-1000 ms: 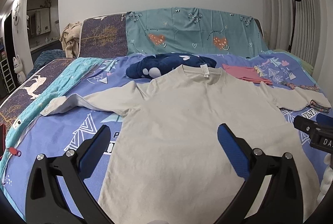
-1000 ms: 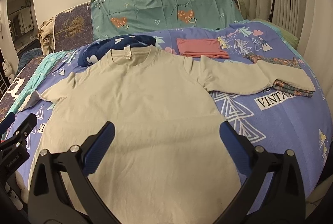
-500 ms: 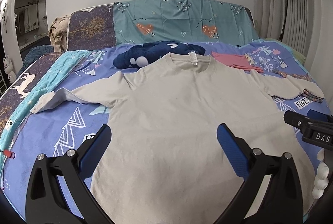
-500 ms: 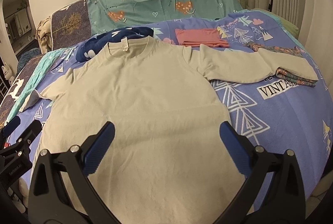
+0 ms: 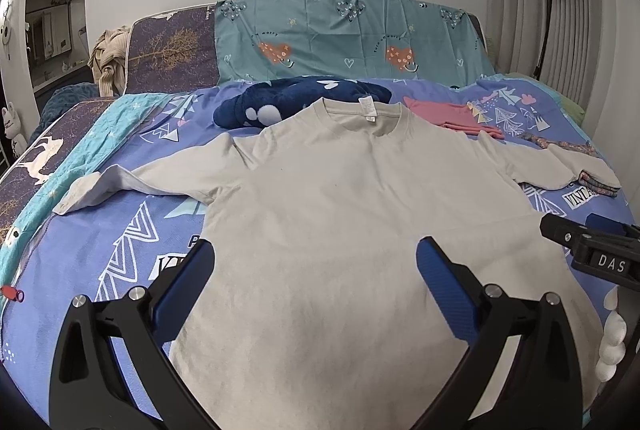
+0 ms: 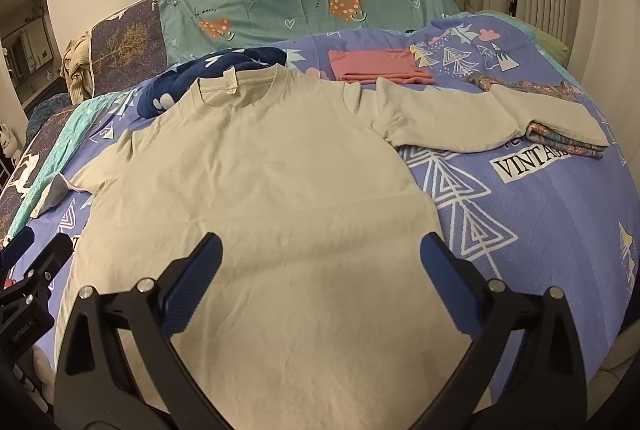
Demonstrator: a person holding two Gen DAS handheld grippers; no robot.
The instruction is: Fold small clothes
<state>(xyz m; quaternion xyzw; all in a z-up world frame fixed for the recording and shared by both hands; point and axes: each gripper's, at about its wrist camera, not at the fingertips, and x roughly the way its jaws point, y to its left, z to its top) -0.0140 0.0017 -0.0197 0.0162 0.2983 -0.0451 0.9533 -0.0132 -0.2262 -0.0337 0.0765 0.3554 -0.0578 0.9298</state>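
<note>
While fingers (image 5: 434,266) gape, shirt (image 5: 360,214) lies between.

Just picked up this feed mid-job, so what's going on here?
A person holds two grippers over a beige shirt spread flat on the bed, sleeves out, not yet folded. The left gripper and right gripper are both open and hold nothing. A folded pink garment and a folded floral one lie beyond it.
</note>
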